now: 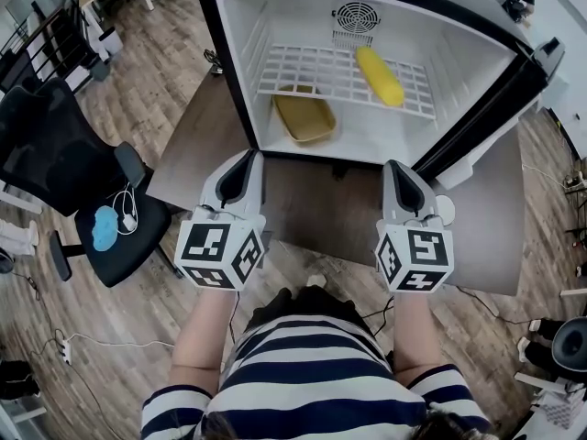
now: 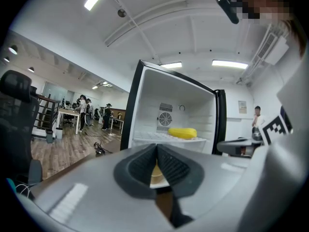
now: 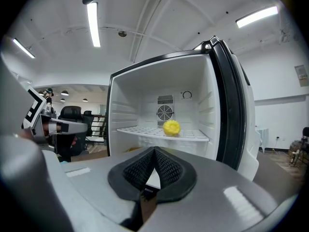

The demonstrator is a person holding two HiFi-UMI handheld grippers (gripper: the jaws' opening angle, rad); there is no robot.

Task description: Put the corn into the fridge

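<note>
The yellow corn (image 1: 379, 75) lies on the white wire shelf (image 1: 303, 73) inside the open fridge (image 1: 367, 35). It shows as a long cob (image 2: 182, 133) in the left gripper view and end-on (image 3: 171, 127) in the right gripper view. My left gripper (image 1: 246, 165) and right gripper (image 1: 396, 172) hover side by side over the brown table (image 1: 312, 214), in front of the fridge and apart from it. Both are shut with nothing between their pads; the tips meet in each gripper view (image 2: 157, 146) (image 3: 154, 150).
A yellow tray (image 1: 304, 117) lies on the fridge floor under the shelf. The fridge door (image 1: 495, 108) stands open at the right. A black office chair (image 1: 73, 172) stands left of the table. People stand far off in the left gripper view.
</note>
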